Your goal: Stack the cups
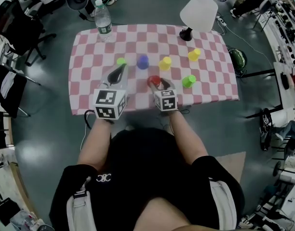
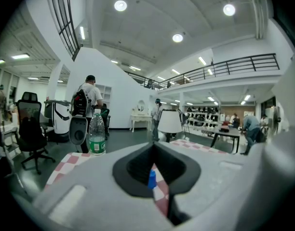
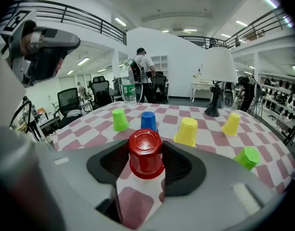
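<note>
An upside-down red cup (image 3: pixel 146 153) stands near the front of the checked table (image 1: pixel 89 88). My right gripper (image 3: pixel 146 150) is shut on it, a black pad against each side; in the head view the red cup (image 1: pixel 154 79) shows between the right gripper's (image 1: pixel 155 84) jaws. Beyond it stand a green cup (image 3: pixel 120 120), a blue cup (image 3: pixel 148 121), two yellow cups (image 3: pixel 187 132) (image 3: pixel 231 123) and another green cup (image 3: pixel 248 157), all upside down. My left gripper (image 1: pixel 121 67) is shut on nothing, just in front of the left green cup (image 1: pixel 121 61). Through its slit a sliver of the blue cup (image 2: pixel 152 178) shows.
A water bottle (image 1: pixel 103 20) stands at the table's far left corner and a white lamp (image 1: pixel 198 13) at the far right. Office chairs (image 1: pixel 17 28) stand left of the table. Cables and gear lie on the floor at the right.
</note>
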Action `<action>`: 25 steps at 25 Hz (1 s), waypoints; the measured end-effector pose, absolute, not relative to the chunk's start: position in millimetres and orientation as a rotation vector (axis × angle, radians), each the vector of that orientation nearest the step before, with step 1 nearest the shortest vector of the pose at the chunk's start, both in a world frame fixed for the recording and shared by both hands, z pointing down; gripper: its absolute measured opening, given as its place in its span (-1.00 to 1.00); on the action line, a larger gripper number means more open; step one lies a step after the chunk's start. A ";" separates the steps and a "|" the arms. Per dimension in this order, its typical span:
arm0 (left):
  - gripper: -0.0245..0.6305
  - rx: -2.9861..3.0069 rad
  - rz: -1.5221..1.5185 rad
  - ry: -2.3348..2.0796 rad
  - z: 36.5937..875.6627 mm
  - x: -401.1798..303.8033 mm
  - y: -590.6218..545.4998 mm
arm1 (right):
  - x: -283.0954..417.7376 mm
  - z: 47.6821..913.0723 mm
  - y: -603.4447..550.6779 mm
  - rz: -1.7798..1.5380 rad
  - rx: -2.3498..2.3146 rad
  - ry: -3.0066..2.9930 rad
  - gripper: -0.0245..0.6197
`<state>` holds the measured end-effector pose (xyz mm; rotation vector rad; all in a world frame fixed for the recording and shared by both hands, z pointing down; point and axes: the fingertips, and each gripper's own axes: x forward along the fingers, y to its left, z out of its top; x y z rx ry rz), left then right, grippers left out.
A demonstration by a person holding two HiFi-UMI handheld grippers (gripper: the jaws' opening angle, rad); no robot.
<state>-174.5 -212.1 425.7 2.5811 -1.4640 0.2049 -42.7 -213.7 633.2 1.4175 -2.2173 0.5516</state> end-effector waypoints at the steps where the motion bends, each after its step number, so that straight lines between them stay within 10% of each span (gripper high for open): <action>1: -0.93 2.584 0.207 -1.455 426.2 -172.0 -211.9 | -40.9 633.1 -212.3 0.554 1.423 -2.214 -0.27; 25: -0.93 2.605 0.304 -1.243 457.6 -120.6 -190.2 | -13.4 666.2 -158.8 0.678 1.440 -2.095 -0.26</action>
